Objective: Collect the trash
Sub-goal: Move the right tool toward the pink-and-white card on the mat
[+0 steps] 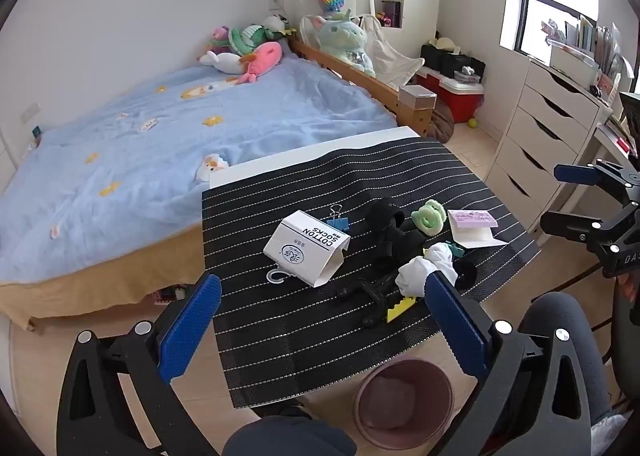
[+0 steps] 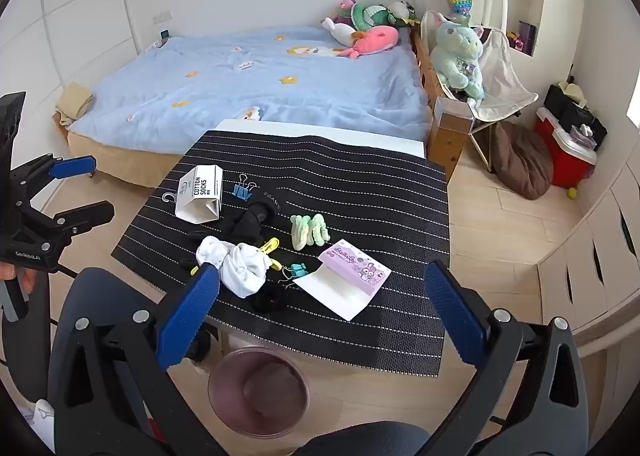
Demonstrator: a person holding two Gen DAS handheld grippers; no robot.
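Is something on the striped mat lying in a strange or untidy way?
Yes. The sock box lies tipped on its side, open and empty. Beside the bundled white socks, a purple card lies unfolded. Both look like discarded packaging.

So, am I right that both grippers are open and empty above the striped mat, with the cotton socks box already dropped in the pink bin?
Not quite: the cotton socks box lies on the striped mat, not in the pink bin, as the right wrist view shows. The rest holds: the left gripper and right gripper are both open and empty.
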